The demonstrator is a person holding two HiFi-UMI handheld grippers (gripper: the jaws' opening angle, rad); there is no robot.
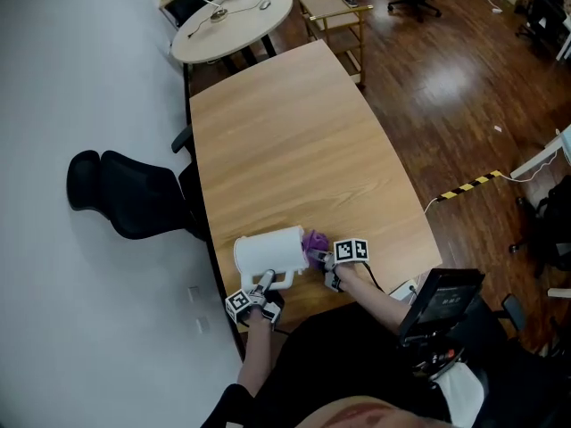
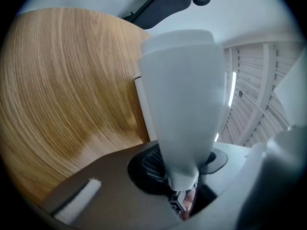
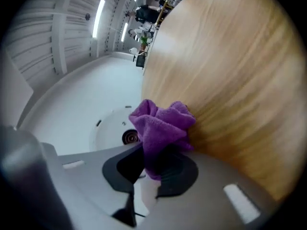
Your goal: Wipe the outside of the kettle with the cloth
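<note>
Kettle (image 1: 268, 252) lies near table (image 1: 294, 132) edge, left fingers (image 2: 96, 186) gripping handle (image 2: 184, 104), right fingers (image 3: 230, 190) pinching cloth (image 3: 163, 128).

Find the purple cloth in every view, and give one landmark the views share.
Head view: cloth at lower centre, beside the white kettle, ahead of the right gripper.
Left gripper view: not in it.
Right gripper view: centre, pinched in that gripper's fingers.
Shared landmark: the wooden tabletop.
</note>
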